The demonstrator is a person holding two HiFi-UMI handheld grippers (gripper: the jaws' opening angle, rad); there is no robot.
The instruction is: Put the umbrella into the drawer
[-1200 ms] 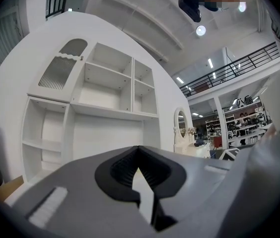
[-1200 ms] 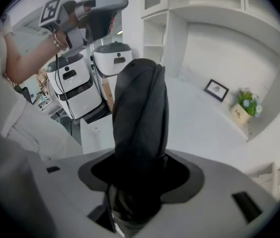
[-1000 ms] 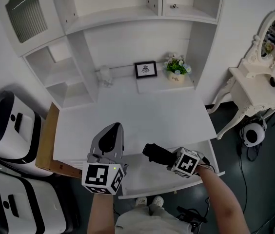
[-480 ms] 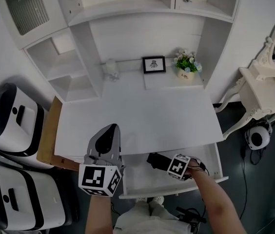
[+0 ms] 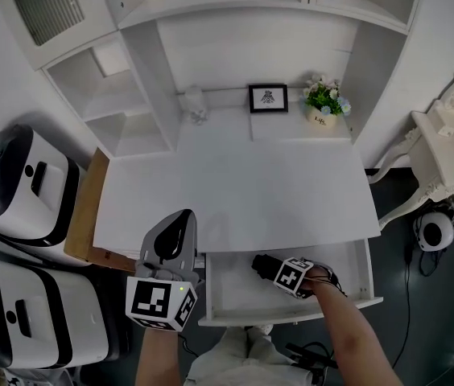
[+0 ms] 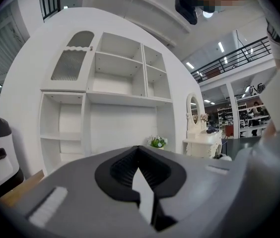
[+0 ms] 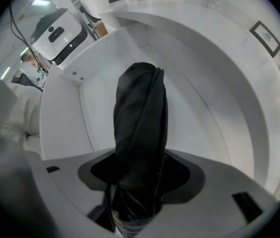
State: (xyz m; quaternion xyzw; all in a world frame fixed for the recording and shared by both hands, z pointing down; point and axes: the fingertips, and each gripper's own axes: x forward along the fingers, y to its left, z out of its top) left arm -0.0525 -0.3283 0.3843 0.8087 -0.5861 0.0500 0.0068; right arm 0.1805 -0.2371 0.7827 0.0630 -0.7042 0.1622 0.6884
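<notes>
The black folded umbrella (image 5: 259,262) hangs low inside the open white drawer (image 5: 235,288), with my right gripper (image 5: 274,270) shut on it. In the right gripper view the umbrella (image 7: 140,113) runs out from between the jaws of the right gripper (image 7: 139,180) toward the drawer floor (image 7: 194,128). I cannot tell whether it touches the floor. My left gripper (image 5: 180,219) hovers over the desk's front left part, just left of the drawer. Its jaws look closed with nothing in them. The left gripper (image 6: 140,158) points level toward the shelves.
The white desk top (image 5: 251,175) carries a picture frame (image 5: 267,97), a flower pot (image 5: 326,103) and a small figurine (image 5: 195,108) at the back. A wooden board (image 5: 88,215) and white-and-black machines (image 5: 18,183) stand left. A white dressing table (image 5: 452,147) stands right.
My right gripper has sunk with the umbrella from above the drawer's front edge down into the drawer. The left gripper has dropped a little and stays shut.
</notes>
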